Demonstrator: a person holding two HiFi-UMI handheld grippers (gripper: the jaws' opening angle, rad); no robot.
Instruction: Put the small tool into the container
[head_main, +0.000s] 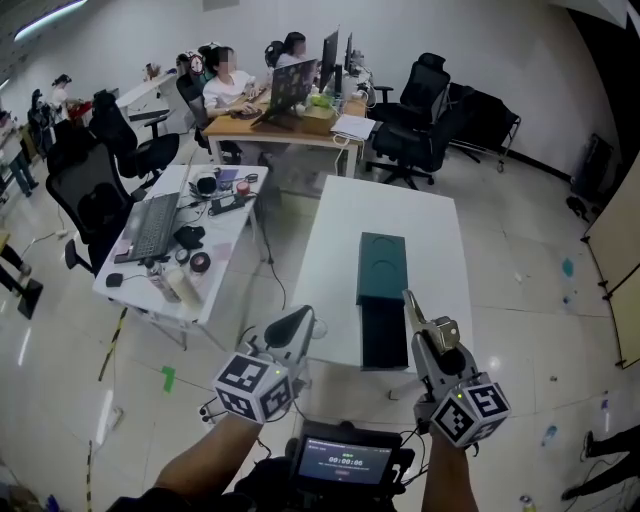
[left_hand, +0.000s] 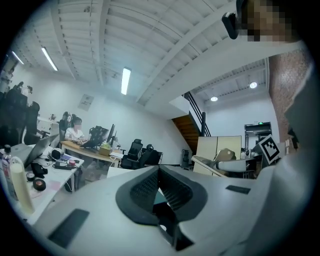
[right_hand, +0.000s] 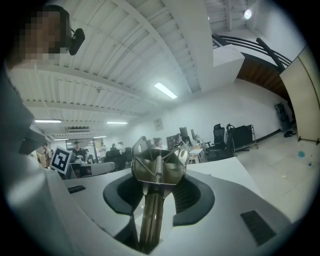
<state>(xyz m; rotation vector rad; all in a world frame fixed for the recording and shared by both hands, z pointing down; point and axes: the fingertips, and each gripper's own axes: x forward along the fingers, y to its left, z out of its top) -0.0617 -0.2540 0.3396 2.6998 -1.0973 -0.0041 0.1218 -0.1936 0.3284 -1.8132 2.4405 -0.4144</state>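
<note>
Small tool (right_hand: 156, 170), spring-loaded steel, clamped in right gripper (right_hand: 159, 192), left gripper (left_hand: 159, 186) closed, empty

Pale glossy floor (head_main: 520, 250), flecked with small litter. White counter (head_main: 400, 215) mid-room. Second white desk (head_main: 228, 238) to its left, cluttered, keyboard (head_main: 152, 226) on top. Wooden desk (head_main: 300, 133) farther back with monitors and a seated person (head_main: 228, 88). Black office chairs (head_main: 415, 120) nearby. White walls, ribbed ceiling (left_hand: 150, 30), tube lights (left_hand: 125, 81), staircase (left_hand: 190, 126) at rear.

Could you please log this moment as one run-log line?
right hand-held gripper: shut on tool | left hand-held gripper: shut, empty | container: on table, tool not in it
</note>
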